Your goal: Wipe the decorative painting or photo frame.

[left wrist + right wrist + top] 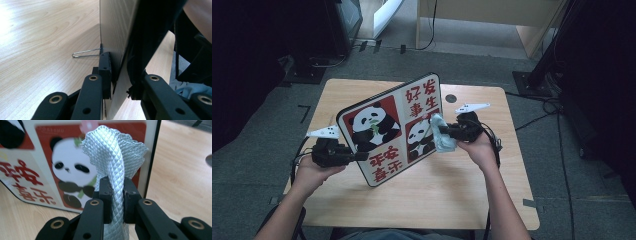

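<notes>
Panda board [387, 132] marked 好发事生 in left tool [357, 156], cloth [443, 134] in right tool [443, 131].

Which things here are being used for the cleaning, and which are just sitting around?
Being used:
- panda board, held up on edge by the left hand-held gripper
- pale cloth, pinched in the right hand-held gripper, against the board's picture side

Just sitting around:
- wooden table underneath
- wire clip on the board's back
- cables on the floor
</notes>
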{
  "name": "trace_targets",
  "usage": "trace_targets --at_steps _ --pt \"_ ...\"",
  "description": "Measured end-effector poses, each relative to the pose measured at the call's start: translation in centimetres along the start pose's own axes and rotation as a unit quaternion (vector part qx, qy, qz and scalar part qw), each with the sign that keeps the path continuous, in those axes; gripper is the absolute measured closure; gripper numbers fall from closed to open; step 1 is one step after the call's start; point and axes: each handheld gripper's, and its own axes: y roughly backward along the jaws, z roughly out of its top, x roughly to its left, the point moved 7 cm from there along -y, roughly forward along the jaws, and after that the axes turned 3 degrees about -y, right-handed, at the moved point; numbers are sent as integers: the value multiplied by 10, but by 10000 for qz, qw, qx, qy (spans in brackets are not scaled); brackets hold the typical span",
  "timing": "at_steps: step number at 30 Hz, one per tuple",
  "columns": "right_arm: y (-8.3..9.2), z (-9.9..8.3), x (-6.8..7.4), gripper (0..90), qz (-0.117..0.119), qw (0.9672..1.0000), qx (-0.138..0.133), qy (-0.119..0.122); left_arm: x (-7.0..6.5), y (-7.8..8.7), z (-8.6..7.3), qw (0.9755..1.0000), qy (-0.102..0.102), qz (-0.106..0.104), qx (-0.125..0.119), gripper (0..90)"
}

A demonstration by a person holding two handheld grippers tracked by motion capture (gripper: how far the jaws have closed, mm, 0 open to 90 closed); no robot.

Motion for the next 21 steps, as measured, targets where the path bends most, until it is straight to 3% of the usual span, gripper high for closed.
trace_targets --at_steps 15,21 --pt "26 79 34 812 112 9970 -533 547 -2 0 0 9999 20 102 19 781" --pt "24 93 39 812 174 9953 -647 702 -1 0 0 9999 -9 123 35 784"
